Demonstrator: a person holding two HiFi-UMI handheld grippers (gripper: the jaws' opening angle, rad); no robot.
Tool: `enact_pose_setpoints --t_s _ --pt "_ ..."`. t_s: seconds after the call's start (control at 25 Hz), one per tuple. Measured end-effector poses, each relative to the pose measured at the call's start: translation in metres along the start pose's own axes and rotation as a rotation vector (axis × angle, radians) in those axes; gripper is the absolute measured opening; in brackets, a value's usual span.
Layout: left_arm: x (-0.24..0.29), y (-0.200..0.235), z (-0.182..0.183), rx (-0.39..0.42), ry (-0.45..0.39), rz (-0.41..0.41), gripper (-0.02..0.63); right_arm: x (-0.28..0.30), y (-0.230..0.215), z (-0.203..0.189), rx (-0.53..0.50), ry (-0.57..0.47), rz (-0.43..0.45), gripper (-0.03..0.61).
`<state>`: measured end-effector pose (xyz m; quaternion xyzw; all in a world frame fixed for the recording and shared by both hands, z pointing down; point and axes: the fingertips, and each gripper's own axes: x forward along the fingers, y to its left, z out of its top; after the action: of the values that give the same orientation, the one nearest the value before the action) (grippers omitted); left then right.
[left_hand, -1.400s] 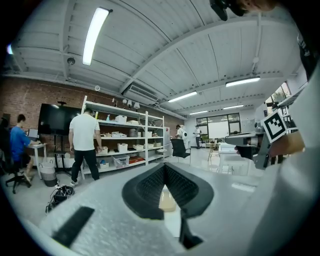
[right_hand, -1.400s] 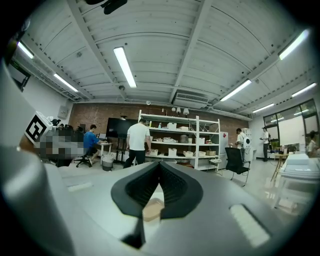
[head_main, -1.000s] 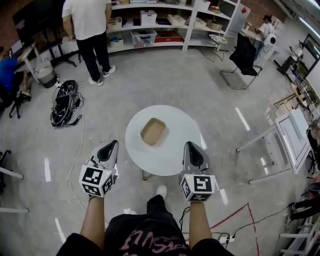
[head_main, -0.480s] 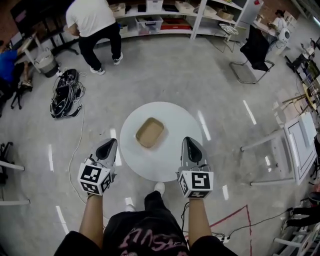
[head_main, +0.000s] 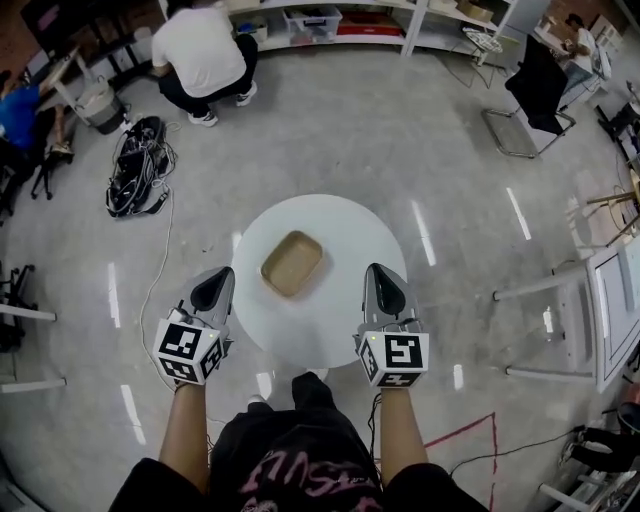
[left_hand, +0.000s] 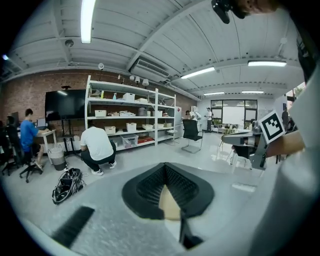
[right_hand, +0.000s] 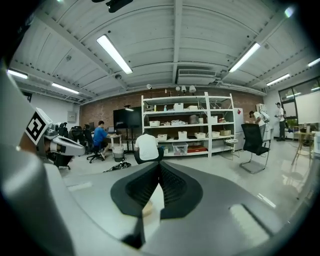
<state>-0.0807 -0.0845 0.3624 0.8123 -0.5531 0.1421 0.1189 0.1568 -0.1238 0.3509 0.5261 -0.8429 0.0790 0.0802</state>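
Tan tray (head_main: 292, 263) on round white table (head_main: 350, 230), long axis slanting near-left to far-right

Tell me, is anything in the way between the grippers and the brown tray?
No. Only bare white table shows between the tray and the left gripper or the right gripper; nothing visible blocks either.

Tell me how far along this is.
Nothing looks done: the tan tray sits alone on the round table, untouched. In hand: nothing; the left gripper and right gripper hover shut at the table's near edge. Any handling of the tray remains.
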Motion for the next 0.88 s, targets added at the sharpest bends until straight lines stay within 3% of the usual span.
enact_pose_setpoints --t_s 0.28,0.88 --pt "0.022 -0.005 -0.006 -0.035 0.020 0.039 0.000 0.021 -0.020 -0.013 0.011 0.028 0.051 0.009" --pt "0.020 0.006 -0.012 -0.061 0.020 0.076 0.000 0.035 -0.013 -0.021 0.023 0.047 0.095 0.009"
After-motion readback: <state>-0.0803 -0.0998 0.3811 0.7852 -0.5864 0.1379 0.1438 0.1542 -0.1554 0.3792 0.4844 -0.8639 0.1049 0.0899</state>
